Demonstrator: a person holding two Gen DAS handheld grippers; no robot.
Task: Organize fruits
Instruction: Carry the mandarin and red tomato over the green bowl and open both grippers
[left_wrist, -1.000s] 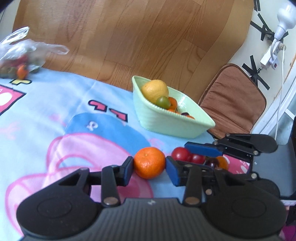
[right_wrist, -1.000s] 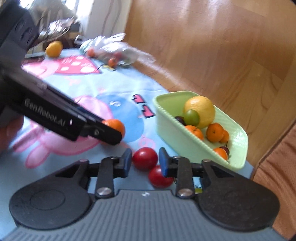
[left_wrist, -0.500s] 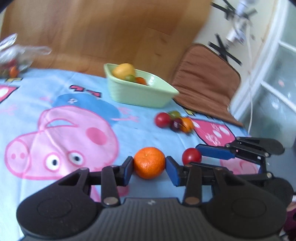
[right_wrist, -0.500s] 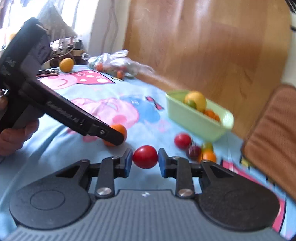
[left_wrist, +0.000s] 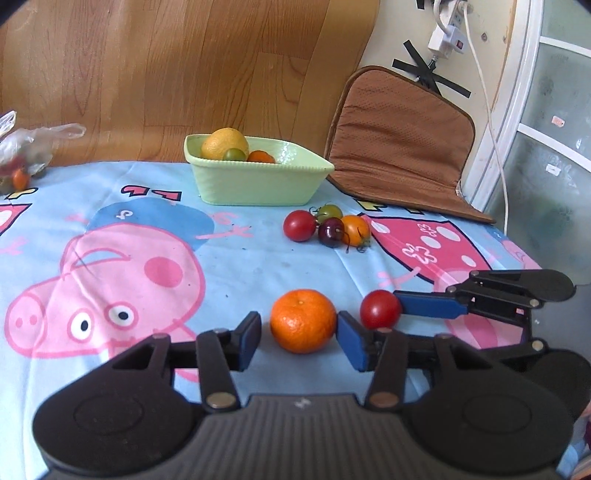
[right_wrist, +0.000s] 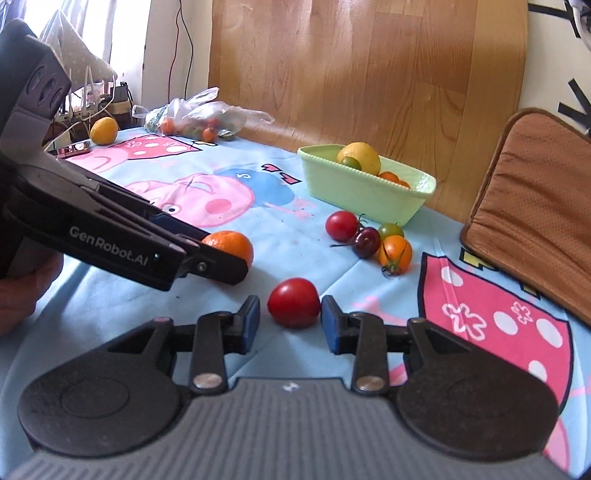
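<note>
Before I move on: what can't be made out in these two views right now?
- Green bowl: its wall hides the lower fruit, both views.
- Plastic bag: contents small and crumpled over, right wrist view; cut by the edge, left wrist view.
- Tangerine: partly behind the left gripper, right wrist view.

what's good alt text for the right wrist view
The right gripper is opening around a red tomato resting on a cartoon tablecloth, pads just clear. The left gripper's mandarin sits left; a green fruit bowl behind.
</note>
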